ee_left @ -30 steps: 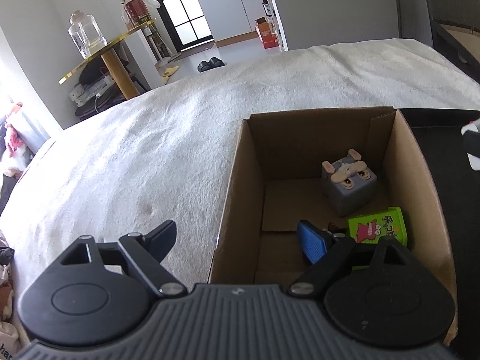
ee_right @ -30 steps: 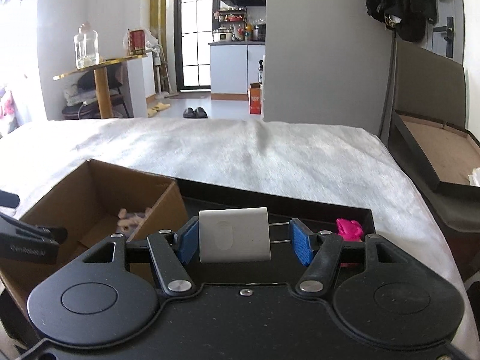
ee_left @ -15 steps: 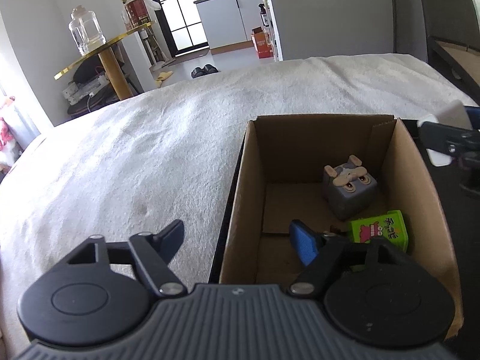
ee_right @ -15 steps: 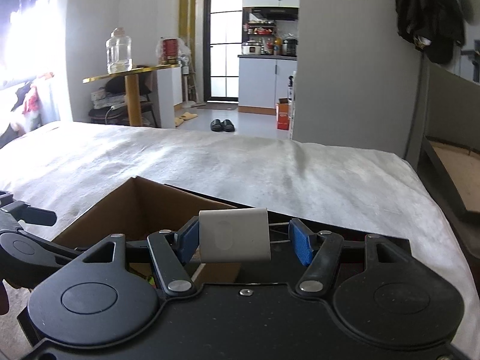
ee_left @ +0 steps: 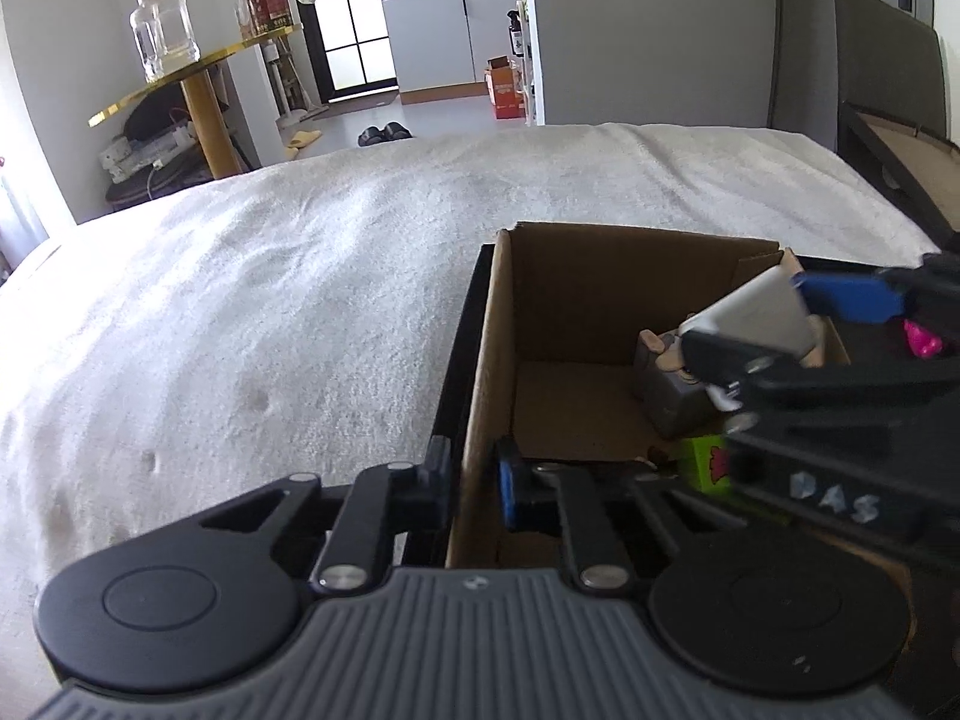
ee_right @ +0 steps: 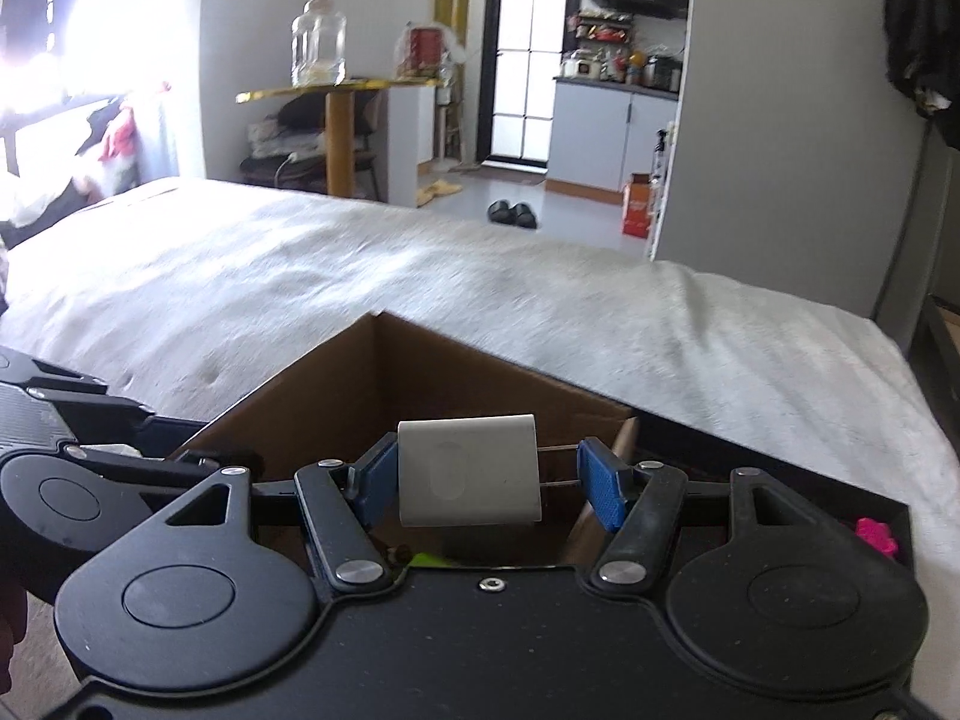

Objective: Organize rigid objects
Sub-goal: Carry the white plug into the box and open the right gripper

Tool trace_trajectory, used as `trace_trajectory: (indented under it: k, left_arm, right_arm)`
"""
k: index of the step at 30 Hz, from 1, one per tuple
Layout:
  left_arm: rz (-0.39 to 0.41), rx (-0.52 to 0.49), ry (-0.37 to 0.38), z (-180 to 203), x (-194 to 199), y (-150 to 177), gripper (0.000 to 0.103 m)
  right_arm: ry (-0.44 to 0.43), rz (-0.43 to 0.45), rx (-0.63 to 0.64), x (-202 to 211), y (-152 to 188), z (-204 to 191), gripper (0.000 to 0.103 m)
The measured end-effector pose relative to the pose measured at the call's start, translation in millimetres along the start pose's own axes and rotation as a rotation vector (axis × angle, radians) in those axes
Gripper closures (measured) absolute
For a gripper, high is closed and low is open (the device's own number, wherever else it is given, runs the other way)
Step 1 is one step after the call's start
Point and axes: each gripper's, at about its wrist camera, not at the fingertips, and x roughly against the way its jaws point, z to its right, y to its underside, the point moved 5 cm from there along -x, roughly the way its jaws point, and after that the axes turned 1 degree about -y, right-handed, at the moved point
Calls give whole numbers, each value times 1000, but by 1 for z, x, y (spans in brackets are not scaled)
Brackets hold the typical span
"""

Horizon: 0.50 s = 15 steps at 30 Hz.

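the left gripper (ee_left: 474, 480) is pinched onto the near left wall of the cardboard box (ee_left: 480, 372): one finger sits outside the wall, the blue-padded one inside, and the cardboard edge runs up between them with no visible gap. the box stands open on a white bedspread (ee_left: 270, 312), its left side against a black tray (ee_left: 459, 324) rim.

the right gripper (ee_right: 486, 480) holds a white charger block (ee_right: 469, 471) over the open box. its left blue pad presses the block's flat side, while the two metal prongs on the other side reach to the right blue pad, so the jaws are partly spread and clamped across block and prongs together. from the left wrist view the same block shows tilted above the box's far right corner.

inside the box, a grey cube toy (ee_left: 672, 396) with tan ears rests on the floor toward the right wall, partly hidden behind the right gripper. just nearer lies a green packet (ee_left: 705, 462) with red print; its label is too covered to read. a pink object (ee_right: 876, 534) lies in the black tray to the right of the box; it may be a small toy.
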Motion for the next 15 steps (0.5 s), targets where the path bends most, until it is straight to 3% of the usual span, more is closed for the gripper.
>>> trace_trajectory:
  k: [5,15]
  left_arm:
    - [2,19,20,-4,0,1,89]
    - [2,31,31,-8,-3,0,88]
  right_arm:
    - [-14,-30,22,-10,0,-9,41]
    - [-25,-87,-90,-28,1,-7,40]
